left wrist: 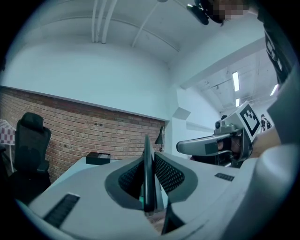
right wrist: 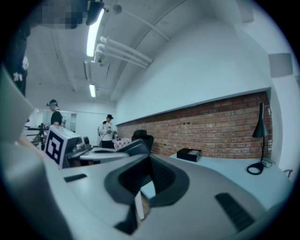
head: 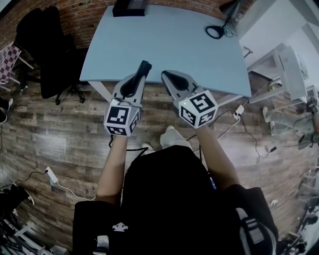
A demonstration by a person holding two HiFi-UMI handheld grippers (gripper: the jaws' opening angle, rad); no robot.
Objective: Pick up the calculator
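The right gripper hangs over the near edge of the pale blue table, jaws together and empty, with the left gripper just left clamping the calculator, and a black box and desk lamp far off by the brick wall.

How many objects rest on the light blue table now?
2: a black box at the far edge and a desk lamp near the far right corner. The left gripper and right gripper hide part of the near edge.
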